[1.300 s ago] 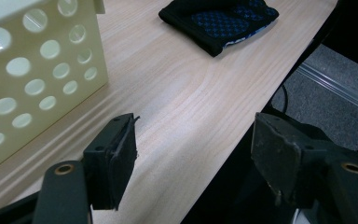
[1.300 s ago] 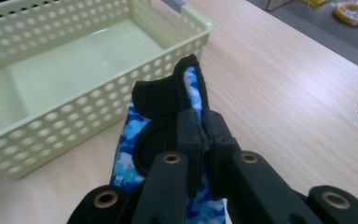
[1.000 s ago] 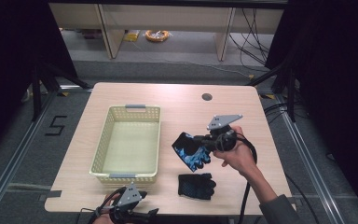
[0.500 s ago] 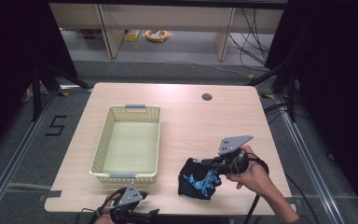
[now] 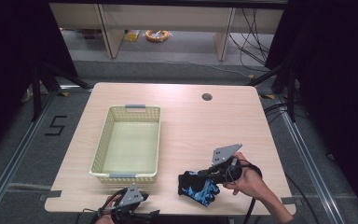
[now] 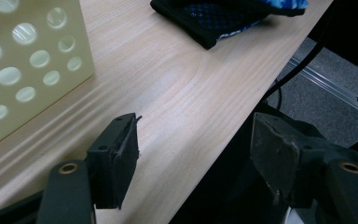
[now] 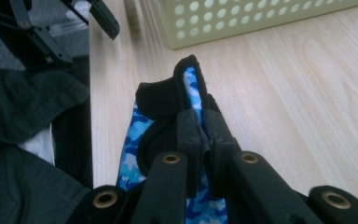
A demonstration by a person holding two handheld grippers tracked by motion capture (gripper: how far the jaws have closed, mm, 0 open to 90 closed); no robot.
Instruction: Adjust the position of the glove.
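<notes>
Blue-camouflage glove point(image 7: 191, 100) pinched in right hand-held gripper point(image 7: 204, 140), basket point(image 5: 128, 142) alongside (high view).

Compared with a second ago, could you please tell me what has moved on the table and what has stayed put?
The right gripper, its jaws shut on the blue camouflage glove, has carried it from mid-table down toward the near edge, where a black glove lay a second ago; whether it sits on that glove I cannot tell. The left gripper, jaws open, and the basket have stayed put.
</notes>
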